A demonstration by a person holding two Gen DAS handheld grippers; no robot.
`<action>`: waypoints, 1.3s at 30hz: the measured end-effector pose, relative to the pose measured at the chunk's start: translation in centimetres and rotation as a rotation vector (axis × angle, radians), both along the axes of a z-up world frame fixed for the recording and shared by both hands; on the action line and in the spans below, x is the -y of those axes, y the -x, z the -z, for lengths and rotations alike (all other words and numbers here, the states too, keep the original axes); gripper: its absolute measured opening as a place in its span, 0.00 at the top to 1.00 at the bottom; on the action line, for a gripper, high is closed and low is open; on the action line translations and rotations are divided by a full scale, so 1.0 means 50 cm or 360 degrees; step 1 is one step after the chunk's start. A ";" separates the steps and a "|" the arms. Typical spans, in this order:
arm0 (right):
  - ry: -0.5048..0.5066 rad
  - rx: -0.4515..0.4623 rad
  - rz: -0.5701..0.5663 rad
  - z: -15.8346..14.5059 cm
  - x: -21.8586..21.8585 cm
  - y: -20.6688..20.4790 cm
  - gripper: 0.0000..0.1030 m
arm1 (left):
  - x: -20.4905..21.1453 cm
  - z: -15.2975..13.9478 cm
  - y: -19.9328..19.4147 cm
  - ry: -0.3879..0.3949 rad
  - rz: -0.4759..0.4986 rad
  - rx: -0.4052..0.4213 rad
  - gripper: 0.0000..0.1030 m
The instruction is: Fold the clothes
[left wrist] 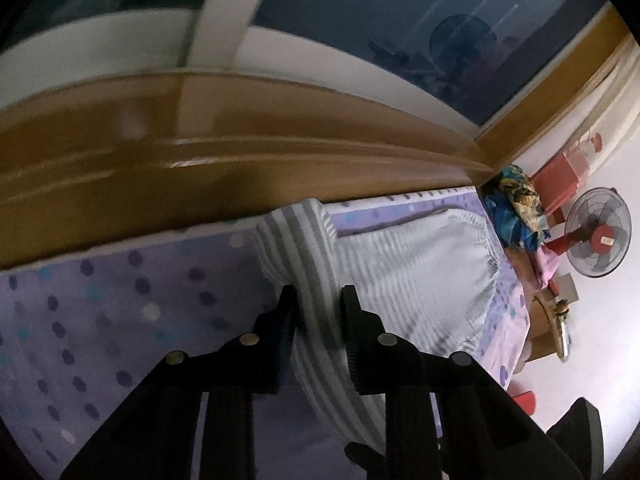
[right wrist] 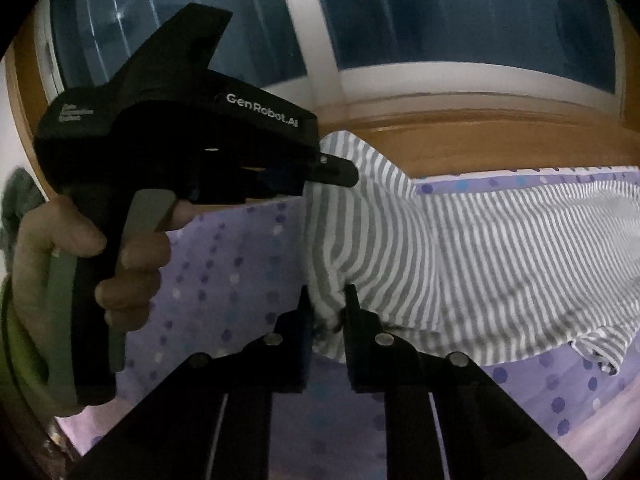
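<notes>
Dim room: dark window (right wrist: 460, 12) above wooden headboard (left wrist: 240, 168), fan (left wrist: 599, 232) by wall

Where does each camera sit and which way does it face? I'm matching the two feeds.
Left wrist: on the left gripper, facing down its fingers at the striped garment pinched between them; no hand shows.
Right wrist: on the right gripper, pinching the same garment; the person's left hand shows.
Shared: garment, dotted bedsheet, wooden ledge, window.
</notes>
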State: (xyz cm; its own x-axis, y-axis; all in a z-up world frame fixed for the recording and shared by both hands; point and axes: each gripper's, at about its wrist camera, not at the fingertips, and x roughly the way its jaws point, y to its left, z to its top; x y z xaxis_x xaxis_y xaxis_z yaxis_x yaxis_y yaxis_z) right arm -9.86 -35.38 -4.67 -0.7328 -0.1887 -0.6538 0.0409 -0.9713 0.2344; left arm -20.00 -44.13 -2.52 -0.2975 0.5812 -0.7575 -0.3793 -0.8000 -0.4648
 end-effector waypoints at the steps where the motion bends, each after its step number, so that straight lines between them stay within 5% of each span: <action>1: 0.0025 -0.0016 -0.0006 -0.004 -0.008 -0.004 0.88 | -0.014 -0.006 -0.001 0.0008 0.0005 -0.0005 0.79; 7: 0.0232 -0.0028 0.0067 -0.014 -0.074 -0.034 0.88 | -0.114 -0.022 -0.015 0.0108 0.0098 -0.0061 0.79; 20: 0.0265 0.0129 0.0261 0.040 -0.242 -0.039 0.88 | -0.309 0.064 -0.015 0.0254 0.0203 0.0005 0.79; 25: 0.0331 0.0243 0.0270 0.086 -0.298 -0.027 0.87 | -0.338 0.099 -0.003 0.0273 0.0175 0.0046 0.76; 29: 0.0450 0.0242 0.0273 0.084 -0.325 -0.039 0.86 | -0.337 0.072 -0.003 0.0246 0.0176 0.0078 0.76; 34: 0.0298 0.0129 0.0191 0.024 -0.314 -0.078 0.82 | -0.334 0.004 -0.020 0.0268 0.0182 -0.0067 0.76; 39: 0.0169 0.0020 0.0035 -0.020 -0.297 -0.090 0.82 | -0.366 0.033 -0.015 0.0310 0.0221 -0.0003 0.76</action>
State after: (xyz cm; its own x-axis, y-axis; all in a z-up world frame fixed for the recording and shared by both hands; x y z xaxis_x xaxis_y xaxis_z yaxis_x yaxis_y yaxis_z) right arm -5.34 -20.52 -3.67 -0.7294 -0.2412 -0.6401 0.0162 -0.9416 0.3364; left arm -19.23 -25.80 -4.15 -0.2266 0.4593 -0.8589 -0.4928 -0.8147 -0.3057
